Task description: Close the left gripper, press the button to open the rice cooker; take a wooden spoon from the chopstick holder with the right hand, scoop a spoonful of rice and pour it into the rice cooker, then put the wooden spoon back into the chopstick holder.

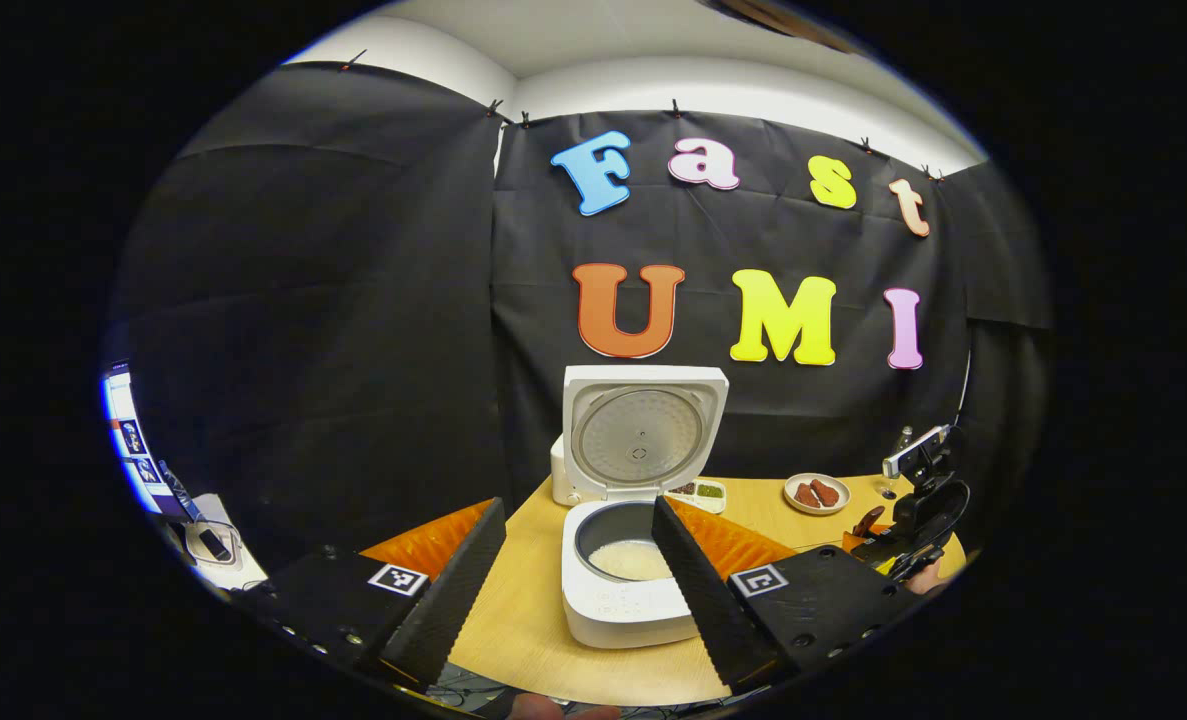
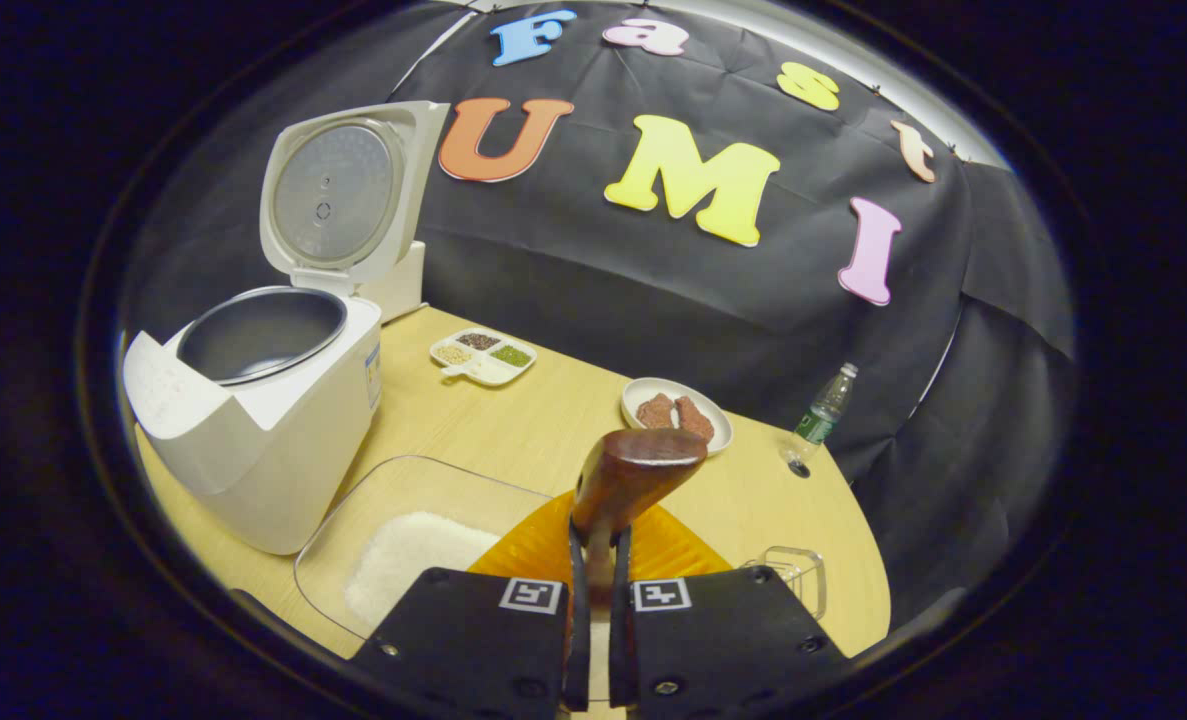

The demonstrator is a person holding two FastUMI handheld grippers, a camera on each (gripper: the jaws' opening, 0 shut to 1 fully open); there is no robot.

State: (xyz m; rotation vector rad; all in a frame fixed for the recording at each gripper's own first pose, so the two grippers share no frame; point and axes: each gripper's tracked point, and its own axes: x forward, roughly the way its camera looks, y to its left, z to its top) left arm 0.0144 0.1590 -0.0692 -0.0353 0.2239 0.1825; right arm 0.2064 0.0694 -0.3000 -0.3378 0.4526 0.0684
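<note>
The white rice cooker (image 1: 625, 615) stands on the table with its lid (image 1: 643, 435) raised, and white rice (image 1: 631, 560) lies in its inner pot. My left gripper (image 1: 578, 505) is open in front of the cooker, one finger on each side of the pot. My right gripper (image 2: 594, 545) is shut on the handle of the wooden spoon (image 2: 638, 468), whose bowl stands up above the fingers. Just below it to the left is a clear container (image 2: 353, 510) of white rice (image 2: 408, 555). The cooker (image 2: 253, 430) is to the left. The right gripper (image 1: 918, 510) also appears far right.
On the wooden table (image 2: 513, 420) sit a small divided dish of grains (image 2: 483, 357), a plate of brown pieces (image 2: 675, 412) and a plastic bottle (image 2: 821, 415) by the wall. A clear wire-edged holder (image 2: 795, 572) stands right of my right gripper.
</note>
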